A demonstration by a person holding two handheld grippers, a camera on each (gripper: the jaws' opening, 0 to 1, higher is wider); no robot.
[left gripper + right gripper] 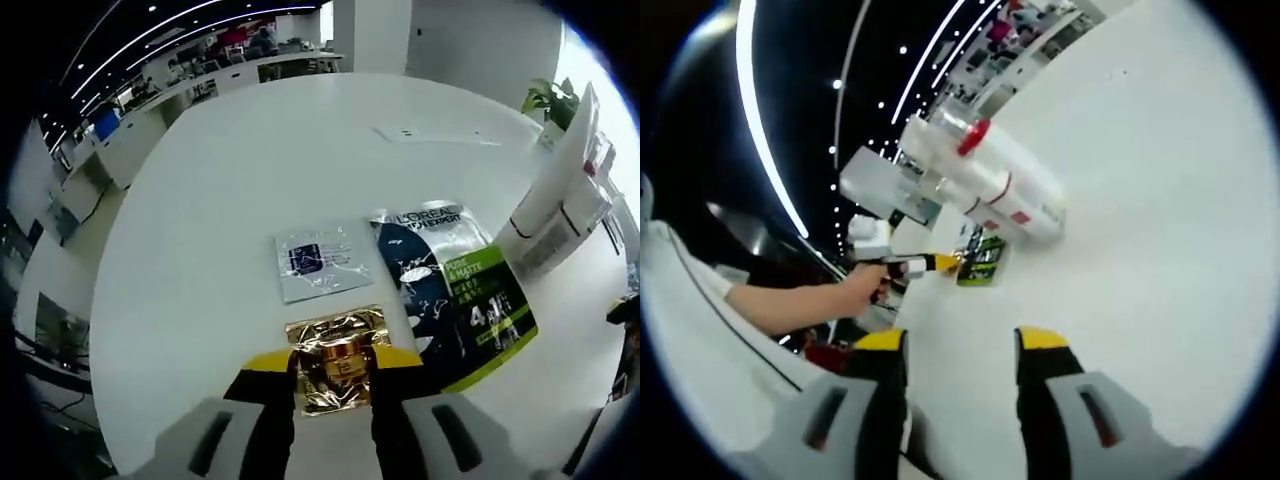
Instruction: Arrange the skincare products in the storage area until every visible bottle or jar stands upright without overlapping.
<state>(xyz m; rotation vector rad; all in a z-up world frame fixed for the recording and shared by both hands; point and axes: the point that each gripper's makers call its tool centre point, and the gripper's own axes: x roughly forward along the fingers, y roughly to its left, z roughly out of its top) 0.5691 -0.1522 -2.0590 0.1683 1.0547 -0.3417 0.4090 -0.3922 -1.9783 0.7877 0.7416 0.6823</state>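
Progress looks partial from where I stand. White bottles (560, 190) with red bands are grouped at the far side of the white table (230, 190); in the left gripper view they seem to stand upright, close together, though whether any touch or overlap I cannot tell. In the right gripper view the same cluster (985, 180) reads as tilted, which I put down to the roll of that camera. I count at least three bottles there, perhaps four; the crowding makes an exact number uncertain. What is left, as I judge it, are the flat packets in the middle of the table: three of them, all lying flat. One is a small silver sachet (320, 262), one a larger dark and green sachet (455, 290) just beside it, and one a gold foil sachet (338, 355) nearest the person. The silver and green ones sit apart from each other without overlap. The left gripper (333, 385) has its jaws clamped on the near edge of the gold foil sachet, which rests low over the table. The right gripper (962, 345) has its jaws spread wide with nothing between them, held over bare table well away from the bottles. A hand (855, 285) carrying the other tool shows toward the packets in that same view.
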